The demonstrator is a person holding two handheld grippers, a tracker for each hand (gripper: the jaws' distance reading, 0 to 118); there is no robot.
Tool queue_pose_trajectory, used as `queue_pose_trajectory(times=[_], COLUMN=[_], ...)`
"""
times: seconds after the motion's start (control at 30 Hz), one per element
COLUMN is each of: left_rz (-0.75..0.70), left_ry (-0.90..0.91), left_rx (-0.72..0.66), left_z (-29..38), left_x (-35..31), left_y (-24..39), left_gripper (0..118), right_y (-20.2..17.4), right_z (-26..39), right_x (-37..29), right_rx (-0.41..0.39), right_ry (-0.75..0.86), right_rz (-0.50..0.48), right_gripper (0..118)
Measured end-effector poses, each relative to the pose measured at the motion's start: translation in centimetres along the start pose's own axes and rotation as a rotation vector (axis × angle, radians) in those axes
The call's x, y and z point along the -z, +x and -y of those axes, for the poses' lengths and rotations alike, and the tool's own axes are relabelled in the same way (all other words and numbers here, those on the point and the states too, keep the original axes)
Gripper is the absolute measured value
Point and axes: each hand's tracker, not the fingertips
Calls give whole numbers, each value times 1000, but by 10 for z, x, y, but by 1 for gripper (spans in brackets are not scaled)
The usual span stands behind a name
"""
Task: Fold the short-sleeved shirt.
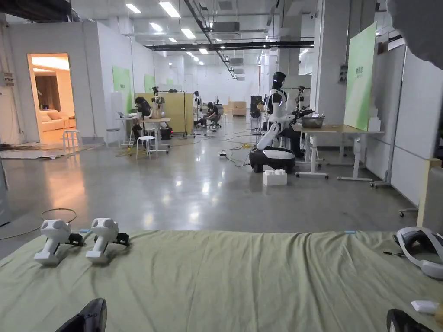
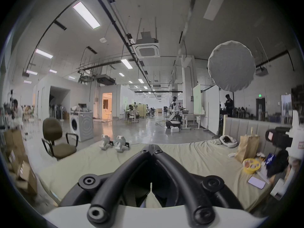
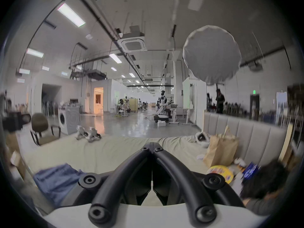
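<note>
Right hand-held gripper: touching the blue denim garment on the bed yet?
Apart. The right gripper view shows the right hand-held gripper with jaws closed on nothing, above bare pale green bedsheet; the blue denim garment lies off to its left.

Paper bag (image 2: 247,146); yellow bowl (image 2: 251,165); office chair (image 2: 56,138)

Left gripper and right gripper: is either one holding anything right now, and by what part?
Nothing is held. The left gripper and the right gripper both have their jaws closed tip to tip on nothing, above the green sheet. A blue garment lies untouched.
</note>
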Motion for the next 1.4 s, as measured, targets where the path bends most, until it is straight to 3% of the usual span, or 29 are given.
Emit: queue_pose_trajectory(times=[0.07, 0.1, 0.17, 0.23, 0.27, 0.33, 0.4, 0.47, 0.5, 0.53, 0.57, 0.6, 0.67, 0.7, 0.77, 0.83, 0.9, 0.93, 0.97, 1.03, 1.13, 1.3, 1.4], left_rz=[-25, -39, -52, 12, 65, 305, 410, 443, 422, 400, 339, 263, 120, 72, 79, 206, 218, 155, 151, 144, 166, 155, 159], left_ry=[26, 34, 52, 31, 16, -54, -96, -107, -117, -96, -90, -101, -106, -120, -123, -92, -72, -76, -92, -124, -126, -130, -146], left_rx=[293, 549, 1080, 1537, 1658, 1808, 1844, 1822, 1743, 1643, 1520, 1361, 990, 773, 341, -69, -271, -273, -242, -143, -194, -155, -160], left_z=[-9, -6, 16, 58, 63, 91, 133, 142, 139, 135, 124, 106, 39, 18, -7, 17, 28, 34, 34, 30, 31, 31, 31], left_x=[5, 10, 17, 17, 10, -7, -13, -20, -22, -22, -20, -14, -9, -6, -8, -9, -18, -26, -26, -24, -23, -21, -19], left_y=[11, 22, 39, 40, 45, 40, 19, 15, 12, 17, 13, 10, 29, 25, 9, -44, -57, -49, -51, -45, -39, -35, -37], left_gripper=[2, 2, 2, 2, 2, 2, 2, 2, 2, 2, 2, 2, 2, 2, 2, 2, 2, 2, 2, 2, 2, 2, 2], right_y=[-8, -15, -31, -37, -36, -28, -25, -20, -22, -24, -25, -30, -36, -32, -18, 6, 21, 26, 23, 22, 19, 14, 12], right_z=[-8, -7, 6, 36, 53, 86, 113, 129, 130, 125, 118, 104, 68, 47, 22, 21, 34, 38, 39, 36, 33, 29, 31], right_x=[4, 7, 13, 15, 14, 7, -3, -11, -14, -13, -12, -9, 0, 3, 4, -6, -17, -22, -25, -24, -24, -24, -23], right_rx=[-227, -419, -881, -1338, -1498, -1803, -1923, -1985, -1967, -1887, -1800, -1648, -1267, -1034, -588, -108, 172, 215, 209, 144, 149, 102, 121], right_ry=[3, 10, 11, 30, 51, 33, 20, 16, 3, 14, 21, 6, -42, -40, -47, -81, -84, -67, -77, -107, -95, -102, -110], right_rz=[-49, -60, -31, -96, -130, -288, -419, -495, -501, -459, -416, -349, -232, -166, -49, -65, -142, -179, -165, -93, -100, -117, -129], right_gripper=[2, 2, 2, 2, 2, 2, 2, 2, 2, 2, 2, 2, 2, 2, 2, 2, 2, 2, 2, 2, 2, 2, 2])
